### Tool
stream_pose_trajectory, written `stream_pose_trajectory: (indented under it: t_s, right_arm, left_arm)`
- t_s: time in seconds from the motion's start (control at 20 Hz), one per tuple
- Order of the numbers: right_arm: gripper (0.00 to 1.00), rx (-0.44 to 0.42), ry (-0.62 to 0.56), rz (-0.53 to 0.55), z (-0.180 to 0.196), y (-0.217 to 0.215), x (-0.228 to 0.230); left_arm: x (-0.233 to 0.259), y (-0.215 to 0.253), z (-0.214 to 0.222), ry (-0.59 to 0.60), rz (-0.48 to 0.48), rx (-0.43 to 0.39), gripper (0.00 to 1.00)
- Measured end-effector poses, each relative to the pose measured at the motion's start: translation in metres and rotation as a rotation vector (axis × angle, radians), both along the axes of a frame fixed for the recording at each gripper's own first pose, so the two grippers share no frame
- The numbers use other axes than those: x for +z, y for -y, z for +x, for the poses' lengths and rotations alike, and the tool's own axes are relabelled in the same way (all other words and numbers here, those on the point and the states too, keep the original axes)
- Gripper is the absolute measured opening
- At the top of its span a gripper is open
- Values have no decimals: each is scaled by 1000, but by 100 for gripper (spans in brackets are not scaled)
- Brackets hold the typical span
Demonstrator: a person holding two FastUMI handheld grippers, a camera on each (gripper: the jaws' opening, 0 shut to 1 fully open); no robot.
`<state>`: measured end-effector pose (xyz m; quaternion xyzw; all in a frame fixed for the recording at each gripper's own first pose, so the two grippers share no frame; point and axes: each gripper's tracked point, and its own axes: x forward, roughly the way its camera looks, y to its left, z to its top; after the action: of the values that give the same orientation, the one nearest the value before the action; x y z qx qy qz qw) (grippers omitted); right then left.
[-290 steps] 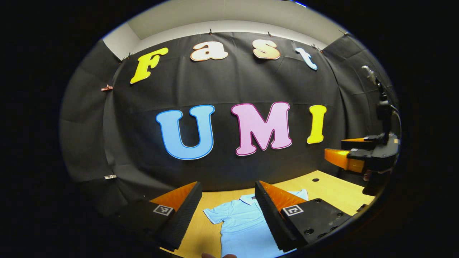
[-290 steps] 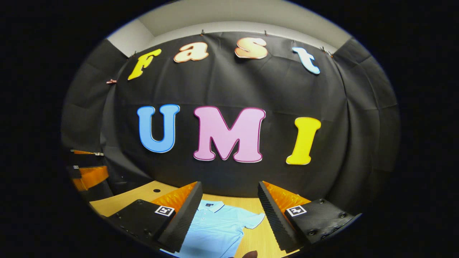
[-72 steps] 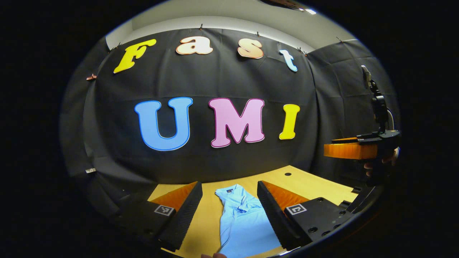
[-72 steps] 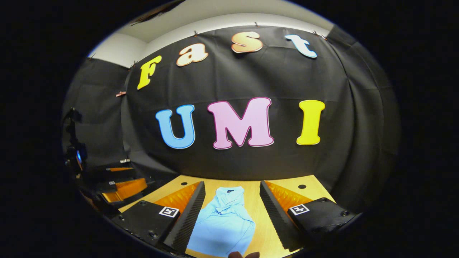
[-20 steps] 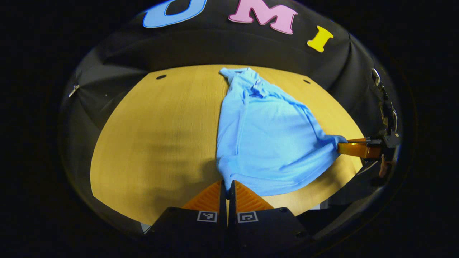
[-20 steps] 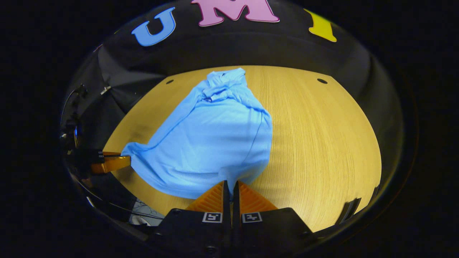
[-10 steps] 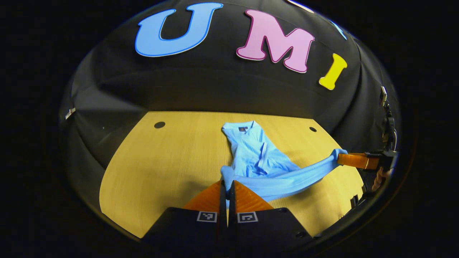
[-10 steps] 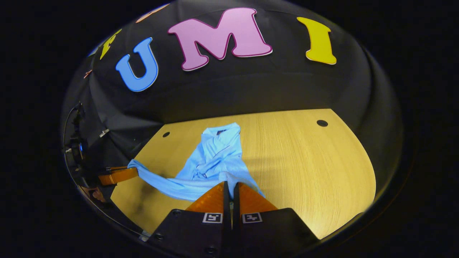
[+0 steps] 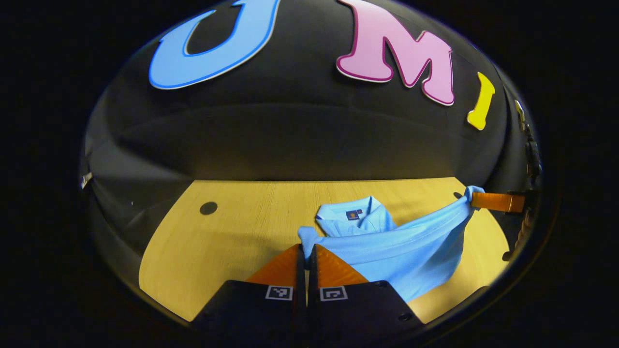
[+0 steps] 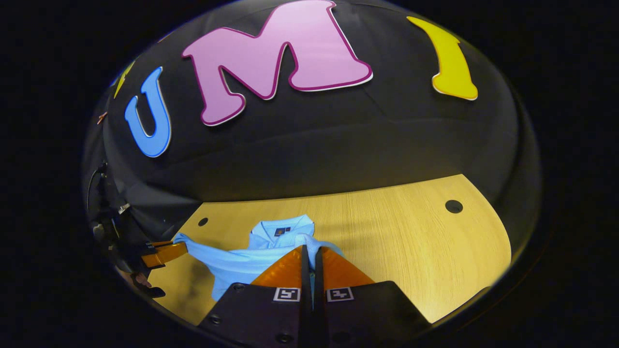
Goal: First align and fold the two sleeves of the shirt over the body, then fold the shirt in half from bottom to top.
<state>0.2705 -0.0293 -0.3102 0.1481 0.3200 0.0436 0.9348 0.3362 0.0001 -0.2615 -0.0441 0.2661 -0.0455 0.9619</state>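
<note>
Both claws, left claw (image 9: pixel 305 247) and right claw (image 10: pixel 309 249), clamped on hem corners of shirt (image 9: pixel 401 249), hem stretched taut, raised just short of collar (image 9: pixel 352 214) on table (image 9: pixel 232 227).

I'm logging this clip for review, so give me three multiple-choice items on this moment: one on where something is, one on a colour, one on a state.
1. Where does the shirt's collar lie?
A. on the table's far part, toward the cloth wall
B. hanging off the near edge
C. on the floor

2. What colour is the shirt?
A. white
B. light blue
C. dark green

3. How does the left gripper stand?
A. wide open above the shirt
B. shut on a corner of the shirt's hem
C. open, flat on the table

Key: 1 A, the collar rests beyond the lifted hem; 2 B, the fabric is pale blue; 3 B, the fingers meet with cloth pinched at their tips.
</note>
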Motion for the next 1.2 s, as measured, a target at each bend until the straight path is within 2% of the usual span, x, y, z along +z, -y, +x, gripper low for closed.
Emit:
stream_pose_trajectory:
  t_s: [0.25,0.5,0.65,0.7,0.75,1.05,1.1,1.15,1.2]
  right_arm:
    - [5,-21,-15,-1,70,4,-47]
    - [5,-43,-24,6,110,6,-87]
    - [5,-47,-40,7,121,3,-109]
    - [0,-47,-44,6,124,1,-114]
    - [5,-51,-46,6,128,2,-119]
    - [5,-57,-116,5,127,3,-155]
    - [11,-54,-129,1,126,3,-159]
    - [5,-54,-136,-3,125,3,-163]
    - [5,-57,-142,-5,125,2,-164]
  left_arm:
    - [-21,4,87,21,25,49,6]
    - [-53,-11,129,18,2,145,6]
    - [-62,-13,132,16,1,169,6]
    - [-62,-14,132,13,3,171,6]
    - [-64,-14,131,6,3,174,6]
    - [-76,-12,127,-45,-4,190,6]
    - [-78,-13,126,-52,-3,189,6]
    - [-79,-12,126,-57,-5,186,6]
    - [-81,-12,127,-61,-11,183,6]
